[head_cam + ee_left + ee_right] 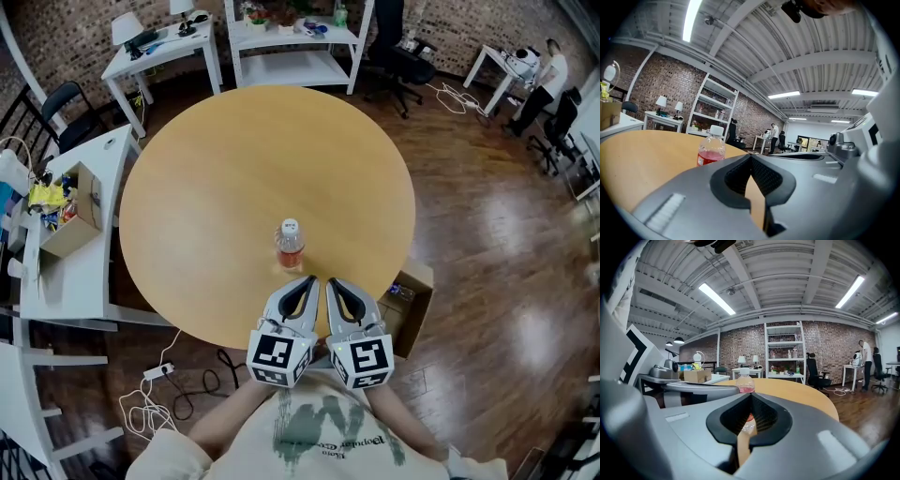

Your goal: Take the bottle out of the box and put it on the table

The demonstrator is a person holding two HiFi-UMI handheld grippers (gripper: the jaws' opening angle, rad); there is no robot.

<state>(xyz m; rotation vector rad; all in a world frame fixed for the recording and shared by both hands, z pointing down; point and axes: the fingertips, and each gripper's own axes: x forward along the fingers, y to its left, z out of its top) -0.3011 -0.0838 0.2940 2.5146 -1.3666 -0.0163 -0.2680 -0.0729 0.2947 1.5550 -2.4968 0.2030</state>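
Observation:
A small clear bottle (290, 246) with a white cap and red drink stands upright on the round wooden table (216, 178), near its front edge. My left gripper (309, 280) and right gripper (331, 282) lie side by side just in front of the bottle, apart from it, both shut with nothing in them. In the left gripper view the bottle (711, 150) rises left of the closed left gripper (751, 157). In the right gripper view the bottle (746, 384) stands straight beyond the closed right gripper (751, 395).
An open cardboard box (413, 302) sits on the floor at the table's front right edge. White desks with another cardboard box (73, 212) line the left side. A white shelf (295, 42) and office chairs stand behind. Cables (178, 389) lie on the floor.

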